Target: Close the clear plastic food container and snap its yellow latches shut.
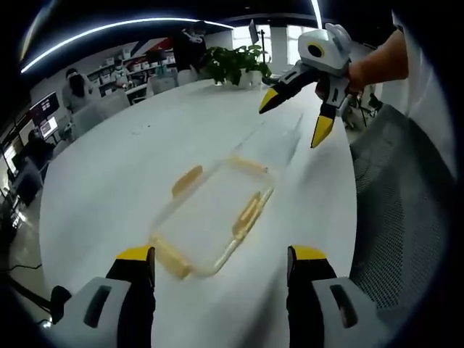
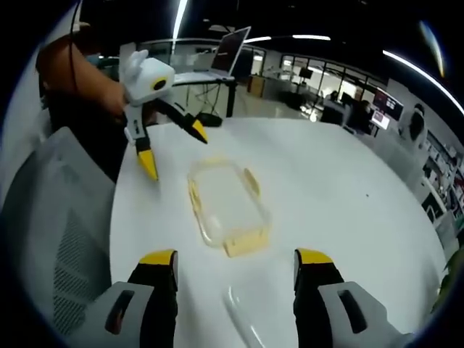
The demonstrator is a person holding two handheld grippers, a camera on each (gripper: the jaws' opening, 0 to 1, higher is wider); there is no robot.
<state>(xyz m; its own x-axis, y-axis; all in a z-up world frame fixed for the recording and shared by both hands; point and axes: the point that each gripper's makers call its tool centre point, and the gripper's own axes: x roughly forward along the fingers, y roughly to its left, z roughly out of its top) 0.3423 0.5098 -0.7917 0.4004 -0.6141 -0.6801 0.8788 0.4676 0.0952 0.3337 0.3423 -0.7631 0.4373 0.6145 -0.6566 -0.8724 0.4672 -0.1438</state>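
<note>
A clear plastic container (image 1: 214, 217) with yellow latches (image 1: 187, 180) on its sides lies flat on the white table (image 1: 109, 181). It rests just beyond my left gripper (image 1: 221, 257), which is open and holds nothing. A second clear piece (image 1: 274, 139), faint and hard to make out, lies past the container. Above that piece hovers my right gripper (image 1: 296, 117), open and held in a hand. In the right gripper view the container (image 2: 228, 203) sits ahead of my open right gripper (image 2: 236, 257), the clear piece (image 2: 241, 315) lies between its jaws, and the left gripper (image 2: 172, 148) is open beyond it.
A grey mesh chair (image 1: 406, 196) stands against the table edge beside the person (image 2: 80, 72). A potted plant (image 1: 235, 64) sits at the table's far end. A laptop (image 2: 228, 51) is on a stand behind. Desks and people fill the office background.
</note>
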